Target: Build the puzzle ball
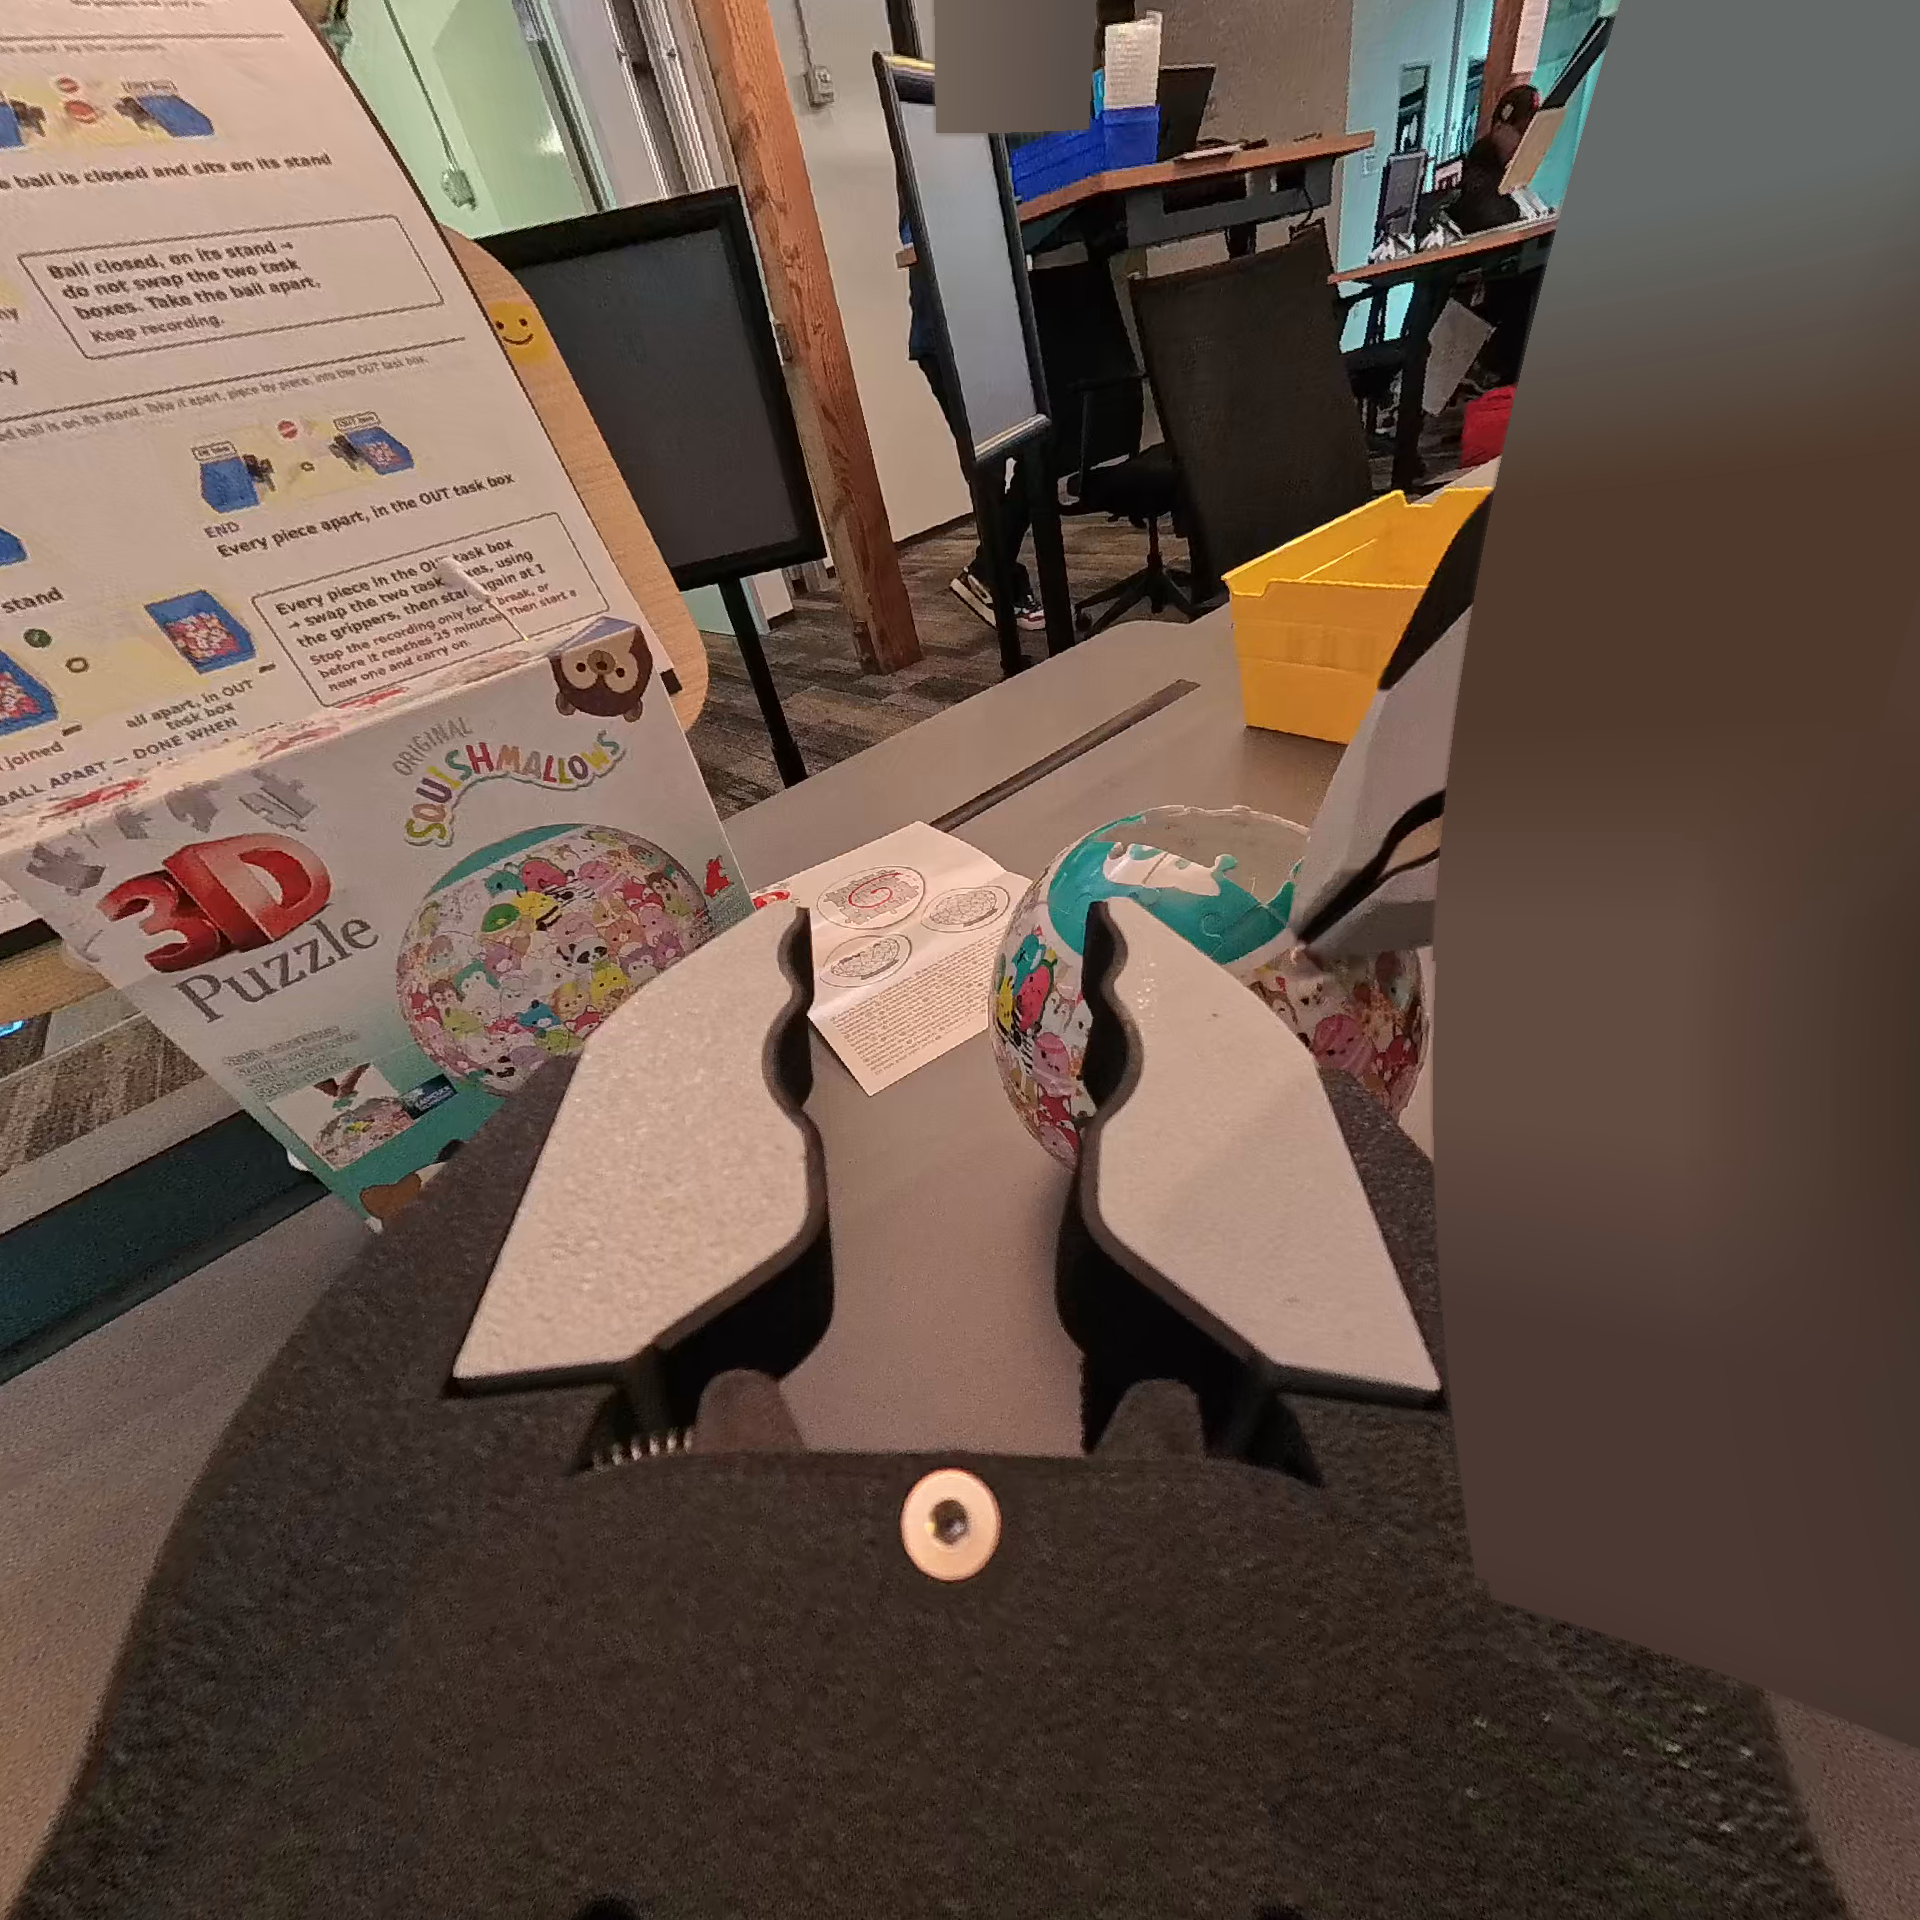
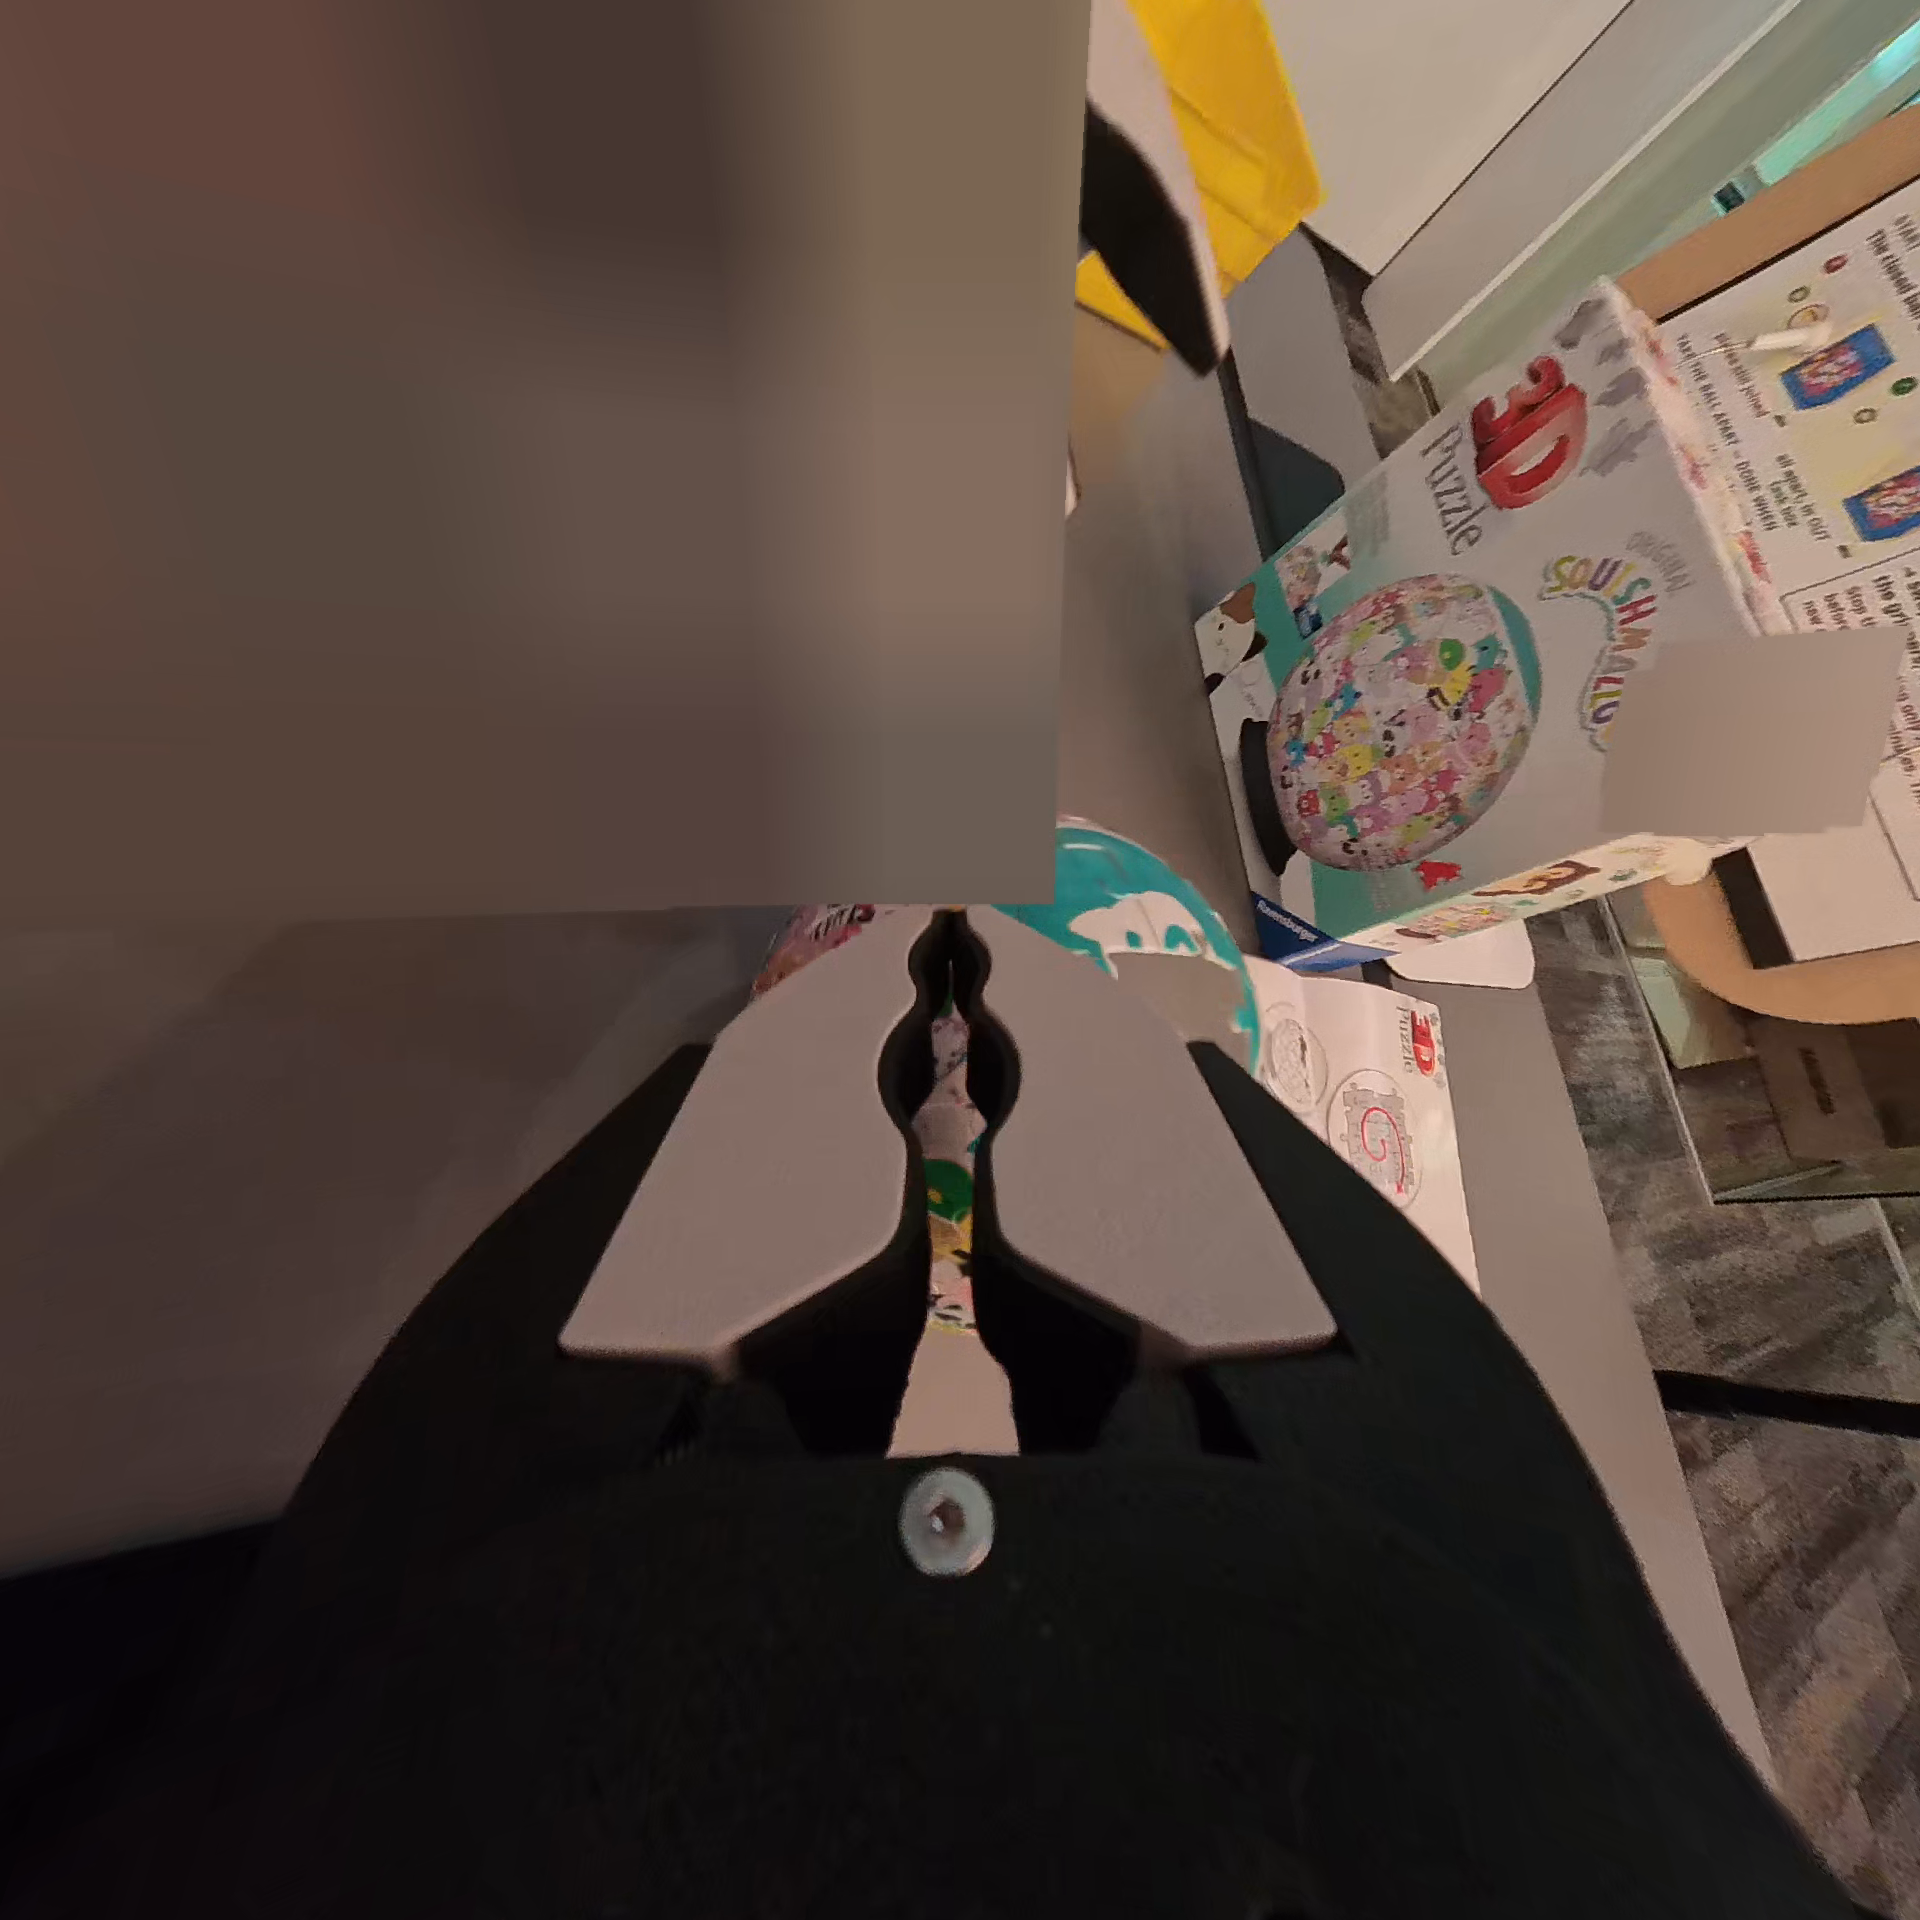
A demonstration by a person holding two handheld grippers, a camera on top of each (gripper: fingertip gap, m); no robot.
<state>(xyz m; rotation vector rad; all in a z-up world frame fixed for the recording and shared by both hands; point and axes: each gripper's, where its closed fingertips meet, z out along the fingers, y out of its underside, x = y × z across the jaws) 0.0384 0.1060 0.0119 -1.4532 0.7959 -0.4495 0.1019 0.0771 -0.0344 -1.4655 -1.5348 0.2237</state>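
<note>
Close in front of me, my left gripper [image 1: 945, 1023] is released, its two grey fingers [image 1: 665, 1153] spread wide with only the bare grey table [image 1: 935, 1226] between them. Its right finger stands just in front of the puzzle ball [image 1: 1195, 977], which rests on the table near the right side of this view, and I cannot tell whether they touch. My right gripper [image 2: 951, 961] is clenched almost fully, and in the narrow gap I see a thin colourful strip, which I judge is a puzzle piece [image 2: 951, 1195] held on its edge. From the left camera its tips meet the ball at the border of the teal top part. The ball looks mostly built, with an opening at the top, so I think I am fitting one of the last pieces. The next move needs a gentle press of the piece into its gap, while my left gripper steadies the ball against rolling. Farther off lies the folded instruction leaflet [image 1: 914, 956], then the puzzle box [image 1: 343, 956], and behind, a yellow bin [image 1: 1320, 634].
</note>
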